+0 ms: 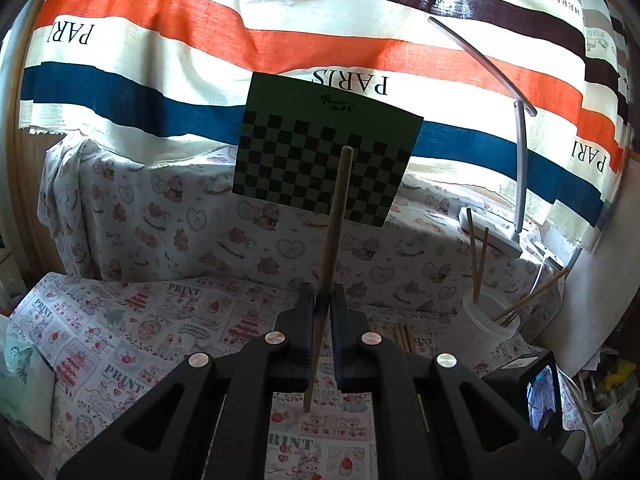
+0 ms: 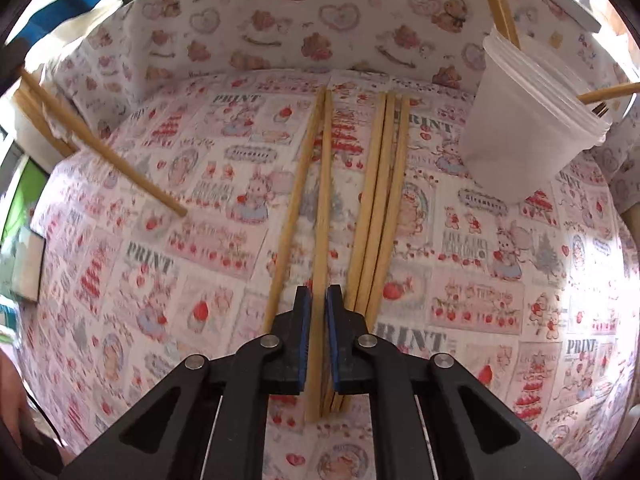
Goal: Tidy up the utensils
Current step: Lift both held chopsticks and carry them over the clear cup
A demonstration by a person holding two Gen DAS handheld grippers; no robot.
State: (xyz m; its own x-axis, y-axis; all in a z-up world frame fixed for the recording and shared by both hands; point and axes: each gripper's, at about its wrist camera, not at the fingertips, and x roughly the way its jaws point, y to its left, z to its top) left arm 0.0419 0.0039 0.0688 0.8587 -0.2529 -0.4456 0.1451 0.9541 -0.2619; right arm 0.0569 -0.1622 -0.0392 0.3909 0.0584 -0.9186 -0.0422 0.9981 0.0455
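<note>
Left wrist view: the left gripper is clamped on 1 chopstick, a slim round wooden stick that rises almost upright past the checkerboard. Far right stands the cup, translucent ribbed plastic, with a few sticks already leaning in it. To drop this 1 well, I would carry it over the rim, tip down, and release only once the tip is inside.

Right wrist view: the right gripper points steeply down at the printed cloth, its blue pads closed on 1 stick of the left pair. The grip sits near the stick's near end, so I judge it may swing when raised; lift slowly and level. Just right lies a bundle of about 3 sticks, touching each other, pale bamboo, smooth and tapered. The cup stands far right, well apart from the pair.
</note>
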